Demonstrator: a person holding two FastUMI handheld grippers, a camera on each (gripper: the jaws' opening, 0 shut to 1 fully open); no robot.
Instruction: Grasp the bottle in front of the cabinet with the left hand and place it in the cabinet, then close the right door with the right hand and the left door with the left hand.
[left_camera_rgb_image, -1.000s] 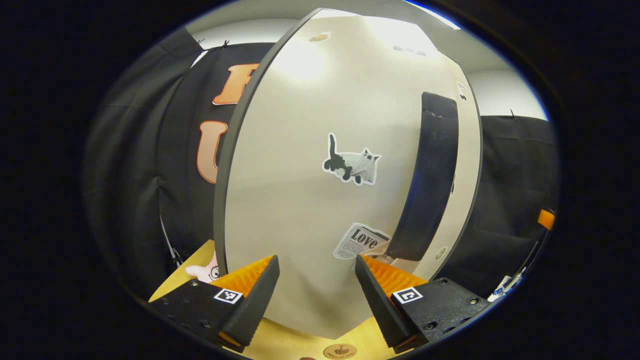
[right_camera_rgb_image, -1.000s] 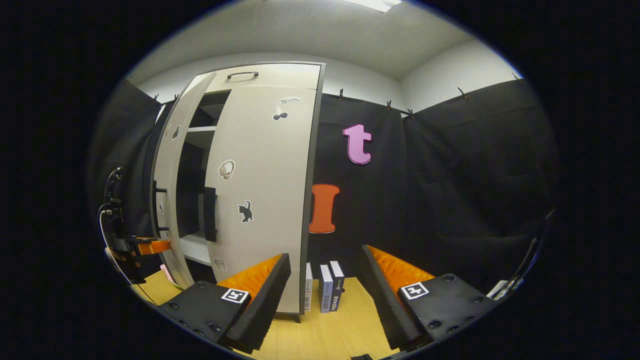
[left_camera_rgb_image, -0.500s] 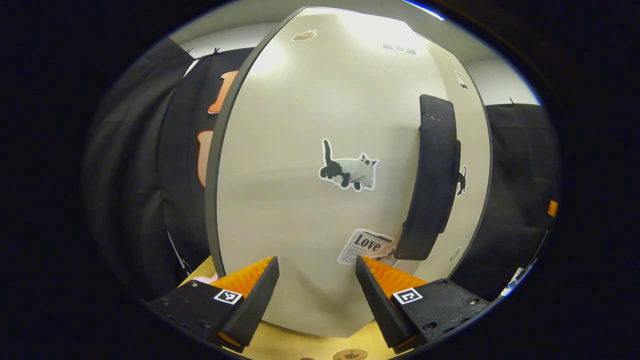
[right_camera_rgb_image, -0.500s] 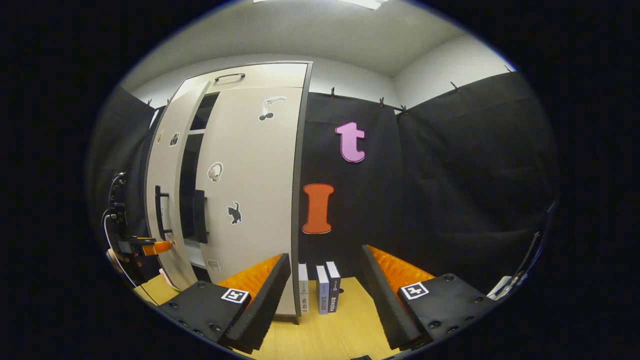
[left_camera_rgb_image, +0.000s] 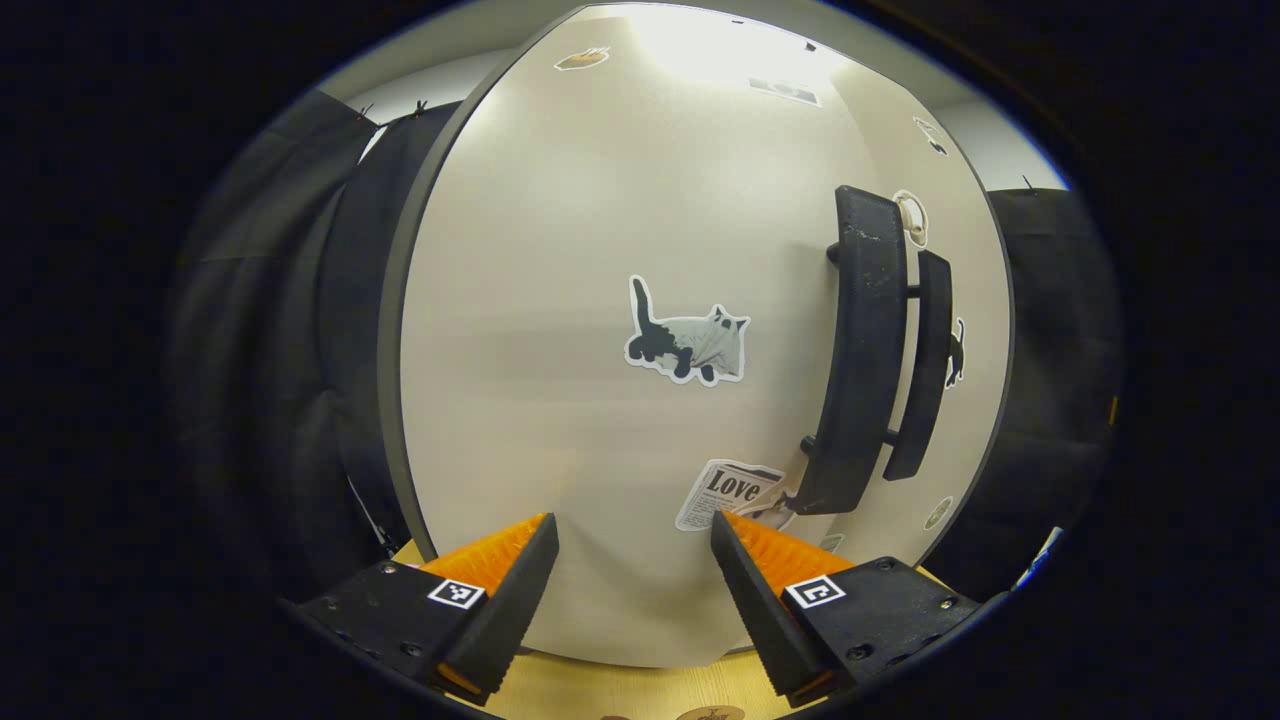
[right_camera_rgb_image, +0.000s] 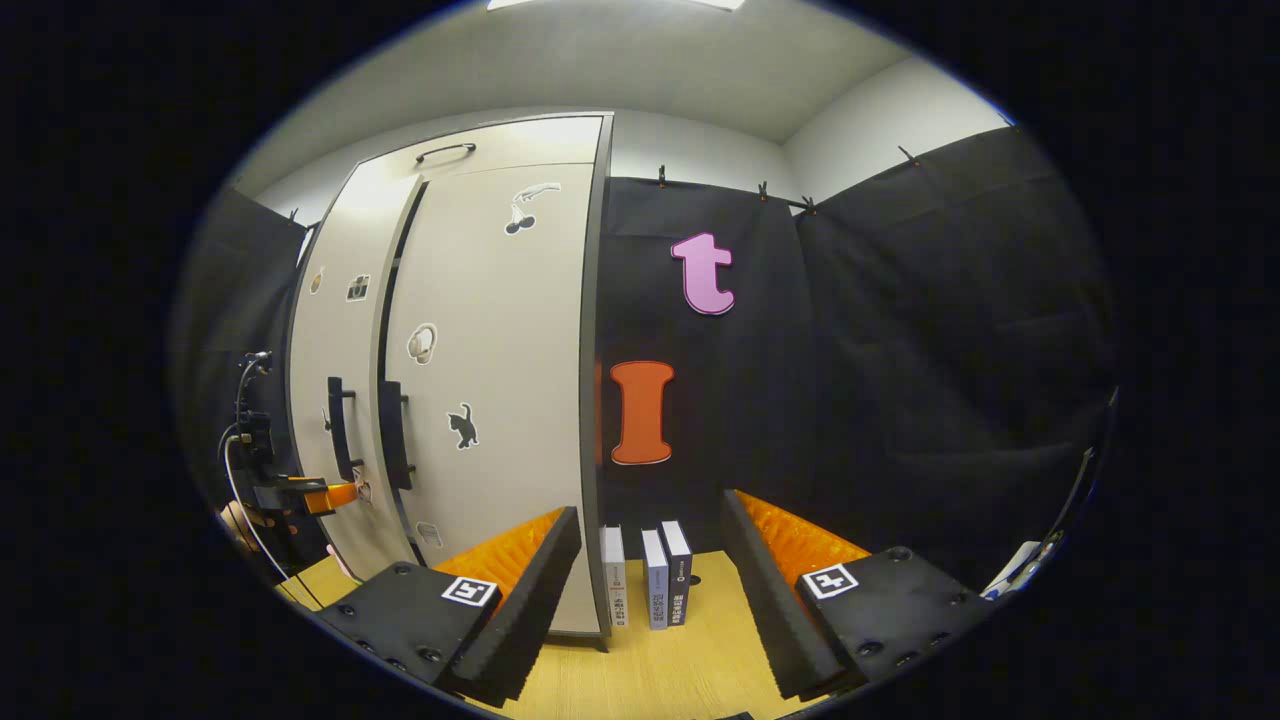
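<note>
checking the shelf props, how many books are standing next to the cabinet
3, upright in a row on the wooden floor right of the cabinet: white book, middle book, dark book.

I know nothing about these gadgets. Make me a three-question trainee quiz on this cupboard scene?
1. True or false: the left gripper has its fingers clamped on the left door.
2. How many books stand beside the cabinet? A) one B) three C) five
3. Fill in: the sticker in the middle of the left door shows a ____.

Key: 1 false, the fingers are spread open. 2 B. 3 cat.
</note>
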